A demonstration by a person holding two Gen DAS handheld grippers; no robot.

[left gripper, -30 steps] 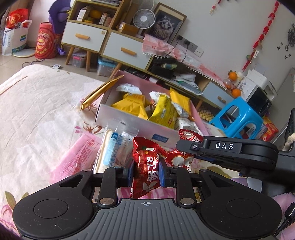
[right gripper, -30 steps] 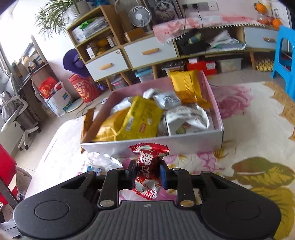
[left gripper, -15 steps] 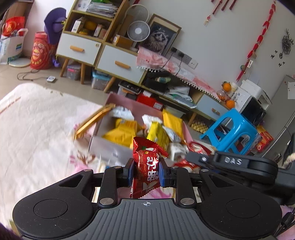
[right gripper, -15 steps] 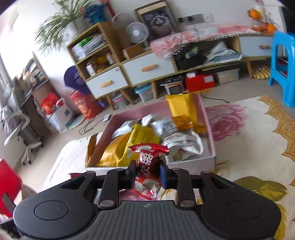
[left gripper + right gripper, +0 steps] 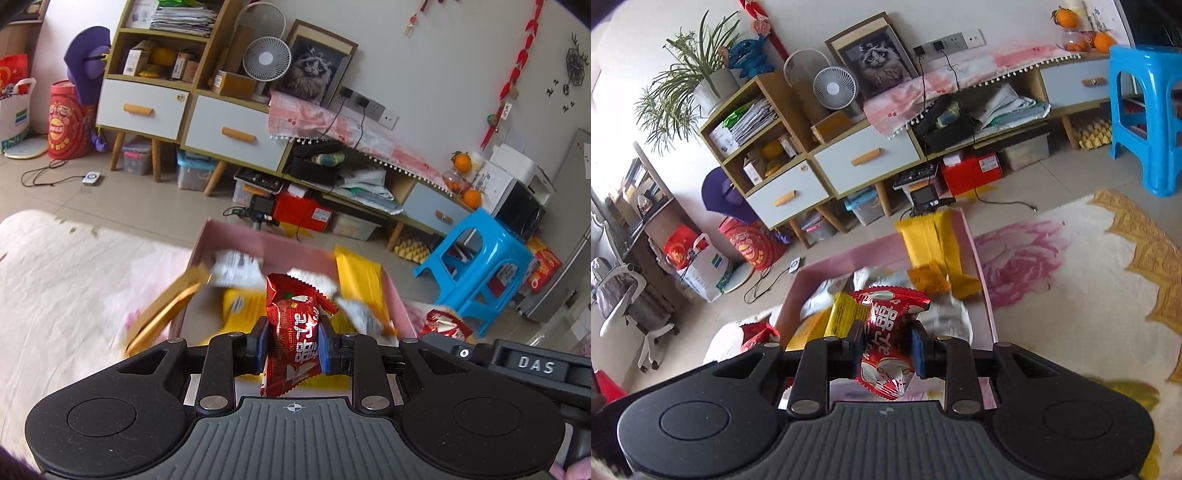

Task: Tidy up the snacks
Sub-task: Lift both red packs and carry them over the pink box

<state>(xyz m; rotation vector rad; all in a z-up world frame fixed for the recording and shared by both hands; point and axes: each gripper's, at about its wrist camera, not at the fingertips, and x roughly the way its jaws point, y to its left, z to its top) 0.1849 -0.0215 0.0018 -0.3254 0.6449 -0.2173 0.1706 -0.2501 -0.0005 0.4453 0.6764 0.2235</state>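
My left gripper (image 5: 292, 347) is shut on a red snack packet (image 5: 293, 328), held upright over the near part of the pink box (image 5: 236, 234). The box holds yellow and white snack bags (image 5: 357, 275). My right gripper (image 5: 886, 349) is shut on a second red snack packet (image 5: 890, 325), above the same pink box (image 5: 979, 258) and its yellow bags (image 5: 934, 236). In the left wrist view the other gripper's black body (image 5: 517, 363) sits at the right with its red packet (image 5: 445, 326) showing. The box's near wall is hidden behind both grippers.
The box lies on a flowered cloth (image 5: 1071, 295). A gold box flap (image 5: 166, 314) hangs off the box's left side. Beyond are a drawer cabinet (image 5: 221, 129), a blue stool (image 5: 476, 269), a fan (image 5: 834, 88) and floor clutter.
Both grippers rose and moved forward over the box with their red packets. The packets that lay on the cloth in front of the box have left the view. The grips are unchanged.
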